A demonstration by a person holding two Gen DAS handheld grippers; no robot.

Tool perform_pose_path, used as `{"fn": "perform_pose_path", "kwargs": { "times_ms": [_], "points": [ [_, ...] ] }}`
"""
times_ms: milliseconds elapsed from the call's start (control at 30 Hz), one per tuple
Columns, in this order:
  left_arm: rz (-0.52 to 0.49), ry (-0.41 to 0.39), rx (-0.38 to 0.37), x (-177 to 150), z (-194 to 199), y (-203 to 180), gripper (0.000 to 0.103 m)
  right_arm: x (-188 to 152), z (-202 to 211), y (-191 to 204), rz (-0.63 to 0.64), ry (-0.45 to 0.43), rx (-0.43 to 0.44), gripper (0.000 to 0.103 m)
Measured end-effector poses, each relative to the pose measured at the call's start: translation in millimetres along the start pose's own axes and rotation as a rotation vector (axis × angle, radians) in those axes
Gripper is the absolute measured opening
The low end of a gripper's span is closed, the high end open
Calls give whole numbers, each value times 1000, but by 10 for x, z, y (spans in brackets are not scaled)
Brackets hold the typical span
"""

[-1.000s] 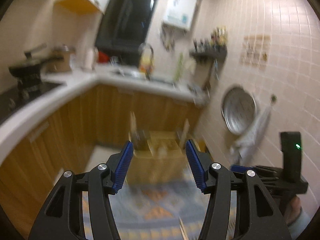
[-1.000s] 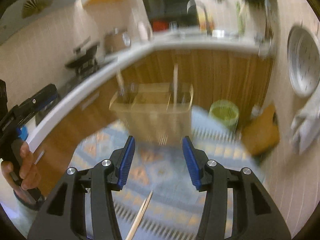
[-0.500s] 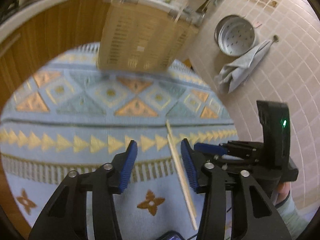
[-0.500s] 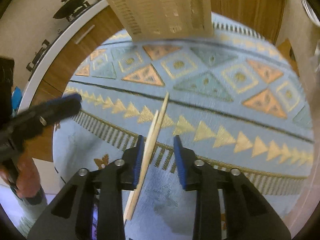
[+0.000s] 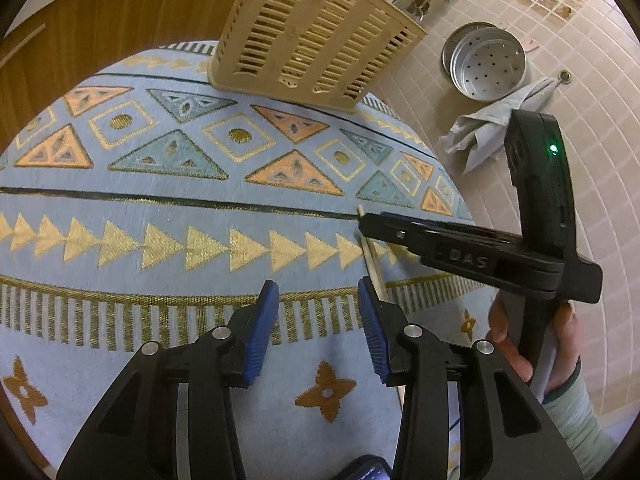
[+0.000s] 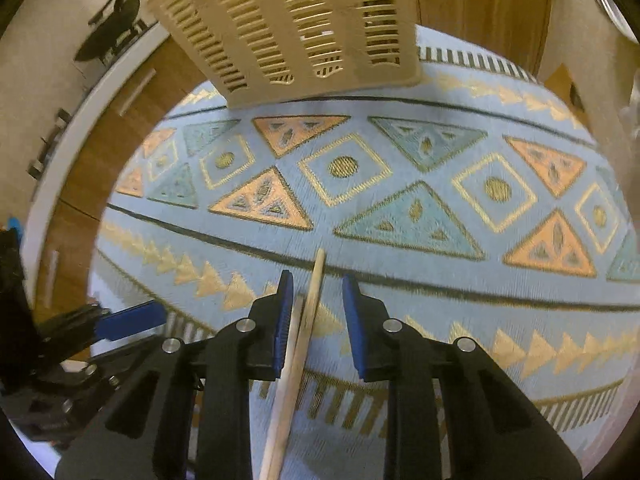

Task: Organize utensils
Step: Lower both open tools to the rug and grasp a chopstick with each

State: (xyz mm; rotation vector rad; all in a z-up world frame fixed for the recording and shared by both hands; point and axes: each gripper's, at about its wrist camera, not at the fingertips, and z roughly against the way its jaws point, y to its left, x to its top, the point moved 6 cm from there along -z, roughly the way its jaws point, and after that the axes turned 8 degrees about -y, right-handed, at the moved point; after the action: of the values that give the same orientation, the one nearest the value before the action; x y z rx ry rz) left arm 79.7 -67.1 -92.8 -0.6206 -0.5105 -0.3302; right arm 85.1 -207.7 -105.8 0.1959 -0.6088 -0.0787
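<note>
While the right gripper [image 6: 314,320] hangs low over the pale blue patterned rug [image 6: 400,280], its jaws have just been closing around a pair of light wooden chopsticks [image 6: 308,312] lying there; the left pad looks about to touch them, the right stands clear. The left gripper [image 5: 316,320] waits beside, jaws open and empty. Farther off stands a beige slotted plastic utensil basket [image 5: 316,36].

Chopsticks [image 6: 308,320] lie on rug [image 6: 400,280], between right gripper [image 6: 316,320] fingers. Slotted basket [image 6: 288,24] stands on rug's far edge. Left gripper [image 5: 316,328] left of chopsticks, over rug.
</note>
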Motion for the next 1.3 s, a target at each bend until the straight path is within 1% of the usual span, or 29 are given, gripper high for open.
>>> {"fn": "perform_pose_path", "kwargs": {
  "times_ms": [33,100,200,267,333,400,467,533,633,733,800,867,933,1067,1100,1133,1200,1300],
  "points": [
    [-2,1,-1,-3,-7,-10,39,-5,2,1,19,-2,-25,13],
    [-9,1,-2,-6,-8,-23,39,-20,10,2,43,-4,-55,10],
    [-20,4,0,-12,-22,-38,39,-62,39,-9,60,11,-62,9],
    [-21,8,3,-16,-41,-36,39,-136,69,24,80,40,-65,9],
    [-13,13,4,-12,-69,-33,39,-232,87,89,121,66,-69,10],
    [-6,20,2,-14,-99,-35,39,-315,132,142,187,75,-94,9],
    [-4,26,-1,-19,-128,-55,39,-374,167,157,211,87,-85,8],
    [-6,40,-6,-30,-174,-115,39,-418,214,103,203,103,-65,4],
    [-25,65,-7,-65,-267,-245,39,-427,297,-102,158,106,-67,4],
    [-54,95,7,-117,-394,-374,39,-407,373,-430,94,95,-68,4],
    [-96,91,52,-116,-438,-460,40,-411,401,-592,51,104,-46,4],
    [-127,100,80,-121,-465,-526,40,-431,431,-657,45,106,-26,4],
    [-153,119,109,-146,-494,-572,40,-450,441,-659,57,107,-27,4],
    [-232,125,210,-193,-537,-672,40,-462,451,-652,112,119,-55,4],
    [-257,115,251,-198,-557,-690,33,-482,433,-630,119,123,-59,4],
    [-293,111,298,-204,-584,-714,30,-481,435,-626,127,131,-62,4],
    [-361,123,360,-230,-618,-763,29,-475,415,-610,141,140,-65,4],
    [-390,140,396,-237,-630,-766,29,-478,374,-544,179,145,-77,4]
  ]
}}
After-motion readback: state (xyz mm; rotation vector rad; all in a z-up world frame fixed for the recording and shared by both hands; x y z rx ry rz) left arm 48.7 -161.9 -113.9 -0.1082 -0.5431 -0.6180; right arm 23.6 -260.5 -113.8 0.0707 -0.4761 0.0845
